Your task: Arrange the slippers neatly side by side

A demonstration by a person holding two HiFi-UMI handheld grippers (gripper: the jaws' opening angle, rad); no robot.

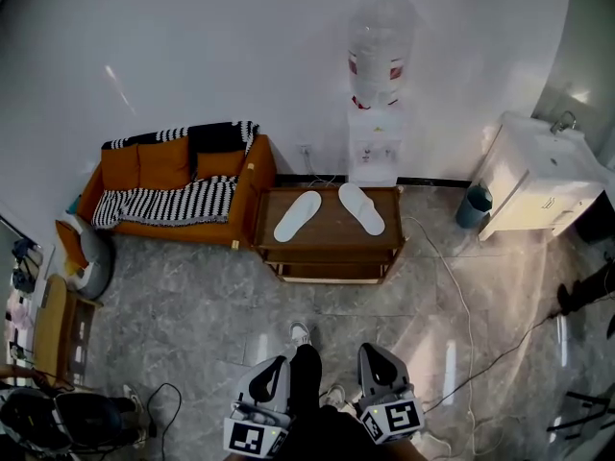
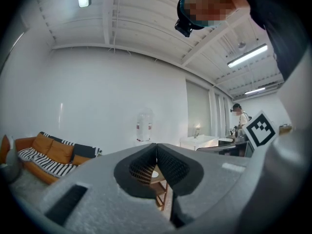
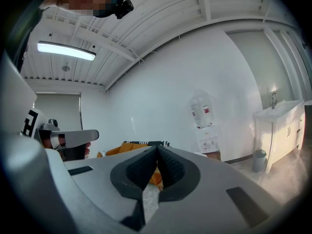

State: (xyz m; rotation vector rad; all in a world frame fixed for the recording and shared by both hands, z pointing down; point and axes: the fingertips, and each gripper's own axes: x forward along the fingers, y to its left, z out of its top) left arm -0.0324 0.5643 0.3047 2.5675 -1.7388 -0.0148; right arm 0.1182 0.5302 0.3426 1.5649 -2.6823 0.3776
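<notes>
Approach is judged to be the step in hand, since the slippers have not yet been reached. The left slipper (image 1: 297,216) and the right slipper (image 1: 361,208) lie on the low wooden worktop (image 1: 327,248), well ahead of the person. They are apart from each other and splayed in a V, with far ends close and near ends spread.

The worktop is best faced squarely from its near side. The loose cable (image 1: 468,307) on the floor to the right should be kept clear of on the way. Both tools will have to be opened before anything can be taken. A pinch on the near end of each slipper is advised, one per tool. The slippers look thin and soft (a high lift would probably let them droop). Each near end is therefore better swung inward along the wood than carried. The job should be counted done only when the two lie parallel, just beside each other, with ends level.

The left tool (image 1: 274,368) and the right tool (image 1: 373,355) are held low at the bottom of the head view, one on either side of the person's legs. Their marker cubes sit nearest the camera, and both are pointed roughly level toward the worktop. In its own view, each tool is seen clenched, pad against pad, with nothing gripped. A corner of the worktop is glimpsed far beyond the left pair.
</notes>
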